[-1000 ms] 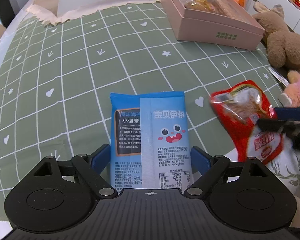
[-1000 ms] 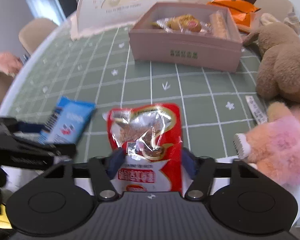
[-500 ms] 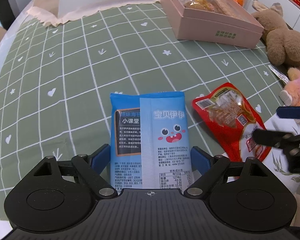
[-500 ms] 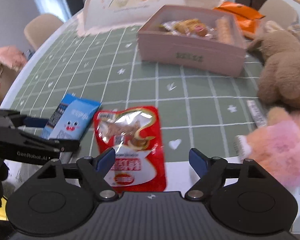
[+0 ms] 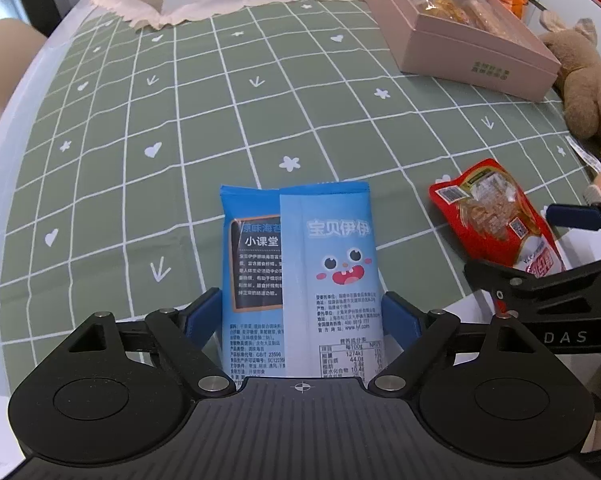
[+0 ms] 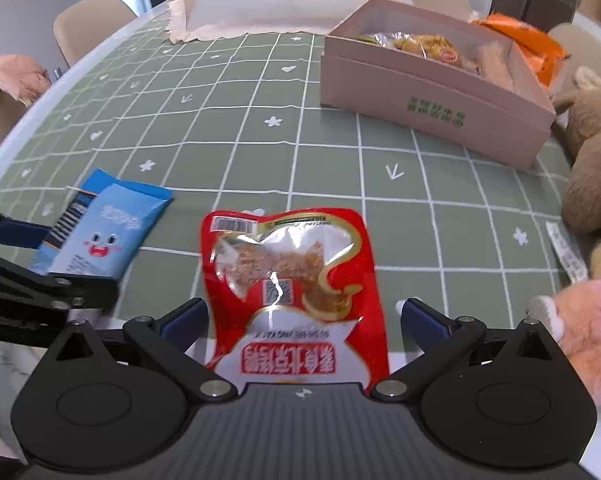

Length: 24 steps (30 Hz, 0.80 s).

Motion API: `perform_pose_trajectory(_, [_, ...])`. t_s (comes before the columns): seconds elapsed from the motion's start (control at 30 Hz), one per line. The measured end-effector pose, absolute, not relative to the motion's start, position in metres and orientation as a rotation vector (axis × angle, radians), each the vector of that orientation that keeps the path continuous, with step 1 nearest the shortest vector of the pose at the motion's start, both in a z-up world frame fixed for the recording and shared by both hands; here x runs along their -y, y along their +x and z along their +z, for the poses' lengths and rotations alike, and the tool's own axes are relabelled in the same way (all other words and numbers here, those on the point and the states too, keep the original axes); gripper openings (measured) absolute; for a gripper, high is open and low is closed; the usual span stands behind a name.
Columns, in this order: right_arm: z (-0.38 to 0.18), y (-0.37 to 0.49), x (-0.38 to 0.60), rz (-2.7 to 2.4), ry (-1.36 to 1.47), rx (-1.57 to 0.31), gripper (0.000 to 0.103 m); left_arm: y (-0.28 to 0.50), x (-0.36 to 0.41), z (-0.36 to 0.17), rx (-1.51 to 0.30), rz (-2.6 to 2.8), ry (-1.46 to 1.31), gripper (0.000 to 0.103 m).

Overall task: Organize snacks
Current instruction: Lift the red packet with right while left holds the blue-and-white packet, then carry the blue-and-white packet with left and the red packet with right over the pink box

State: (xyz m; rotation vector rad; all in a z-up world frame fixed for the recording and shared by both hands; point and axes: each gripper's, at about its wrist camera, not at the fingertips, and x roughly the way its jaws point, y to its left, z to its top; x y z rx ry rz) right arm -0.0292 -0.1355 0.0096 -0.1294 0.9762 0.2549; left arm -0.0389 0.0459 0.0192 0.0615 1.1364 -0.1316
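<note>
Since a second ago your right gripper [image 6: 302, 316] has let go: its jaws, then pinching the red pouch [image 6: 288, 280], now stand apart, clear of it on both sides, and the pouch lies flat on the surface [image 6: 240, 128] between them. Your left gripper [image 5: 300, 316] has not changed; its jaws remain clamped on the lower end of the blue packet [image 5: 300, 264], which juts forward over the green checked cloth.

Handling, as a judgement: both snacks are light, thin film packs. The blue packet looks soft and glossy, so it may slide or buckle under a hard squeeze; hold it across its width near one end, as now. The red pouch has a clear window over crumbly contents, so treat it as crushable and take it by the sealed bottom edge nearest you, not over the window.

Outward, the pink box [image 6: 436, 92] sits well apart on the far side, open, with wrapped snacks already inside; it is the likely destination. A brown plush toy [image 6: 596, 160] lies just beside it, and a pink plush [image 6: 580, 328] near your right gripper.
</note>
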Motion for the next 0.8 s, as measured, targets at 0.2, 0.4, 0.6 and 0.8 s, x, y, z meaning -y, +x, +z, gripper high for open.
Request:
perform_pose_trajectory(0.2, [0.019,-0.025,0.147,0.254,-0.104,-1.002,0.085,-0.041,-0.042,0.019,-1.128,-0.122,0.068,0.09])
perform_pose_trajectory(0.4, [0.035,-0.015,0.185,0.26,0.124,-1.047,0.066,-0.042,-0.042,0.018,-1.128,-0.125,0.078,0.091])
perform_pose_trajectory(0.6, [0.053,-0.016,0.201,0.231,0.139,-0.995,0.064,-0.041,-0.045,0.017,-1.128,-0.131,0.081,0.092])
perform_pose_trajectory(0.8, [0.054,-0.022,0.202,0.23,0.122,-0.984,0.063,-0.041,-0.045,0.017,-1.127,-0.132,0.081,0.092])
